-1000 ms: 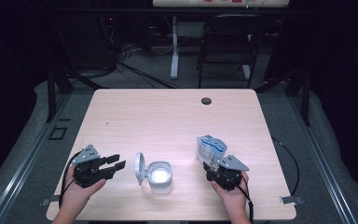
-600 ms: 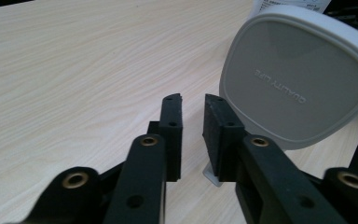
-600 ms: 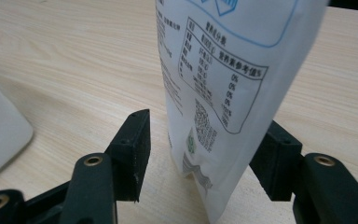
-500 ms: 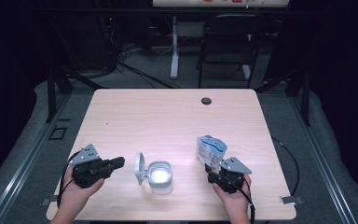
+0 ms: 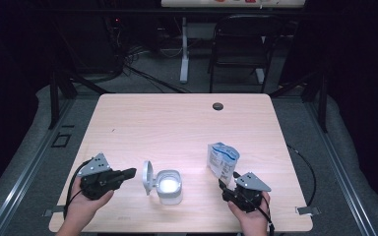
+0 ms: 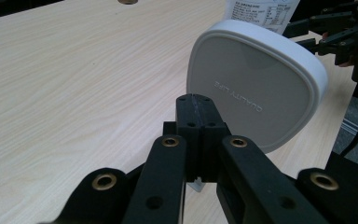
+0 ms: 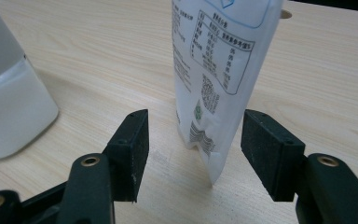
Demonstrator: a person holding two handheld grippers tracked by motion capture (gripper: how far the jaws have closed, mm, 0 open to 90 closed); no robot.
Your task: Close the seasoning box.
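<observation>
A white box (image 5: pixel 169 186) stands near the table's front, its hinged lid (image 5: pixel 148 178) raised on the left side. My left gripper (image 5: pixel 129 172) points at the back of that lid (image 6: pixel 261 84). Its jaws have just closed and now meet with nothing between them (image 6: pixel 193 100). To the right a white and blue pouch (image 5: pixel 222 160) stands upright. My right gripper (image 5: pixel 225 184) is open just in front of it. In the right gripper view the pouch's lower end (image 7: pixel 219 60) hangs between the pads (image 7: pixel 270 149) without touching either, and the box (image 7: pixel 9 107) is at the left.
The wooden table (image 5: pixel 177 128) has a round black cable hole (image 5: pixel 218 106) near its far edge. A dark chair (image 5: pixel 241 44) and a desk leg stand beyond it. Cables trail from both grippers off the front corners.
The left gripper's jaws went from open to fully shut. The right gripper drew back a little toward the near edge, away from the pouch.
</observation>
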